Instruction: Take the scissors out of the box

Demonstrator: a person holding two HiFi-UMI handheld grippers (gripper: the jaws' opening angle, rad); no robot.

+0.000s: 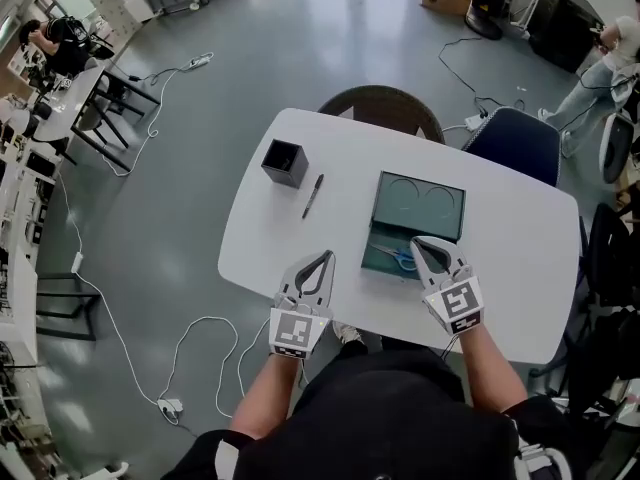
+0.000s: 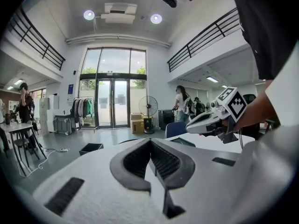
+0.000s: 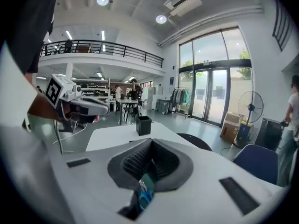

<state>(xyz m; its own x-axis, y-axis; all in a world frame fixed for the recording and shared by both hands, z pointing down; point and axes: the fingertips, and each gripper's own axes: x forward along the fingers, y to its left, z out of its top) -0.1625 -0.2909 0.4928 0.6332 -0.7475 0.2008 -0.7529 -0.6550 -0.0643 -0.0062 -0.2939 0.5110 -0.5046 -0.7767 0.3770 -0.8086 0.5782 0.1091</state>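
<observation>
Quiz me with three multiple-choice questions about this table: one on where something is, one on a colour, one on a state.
1. Where do the scissors lie?
A. in the black cup
B. in the box
C. on the floor

2. What colour are their handles?
A. red
B. yellow
C. blue

3. How is the box?
A. open
B. closed
C. upside down

Answers: 1 B, they rest in the box's near half; 2 C, blue handles show in the head view; 3 A, its inside is laid bare.
</observation>
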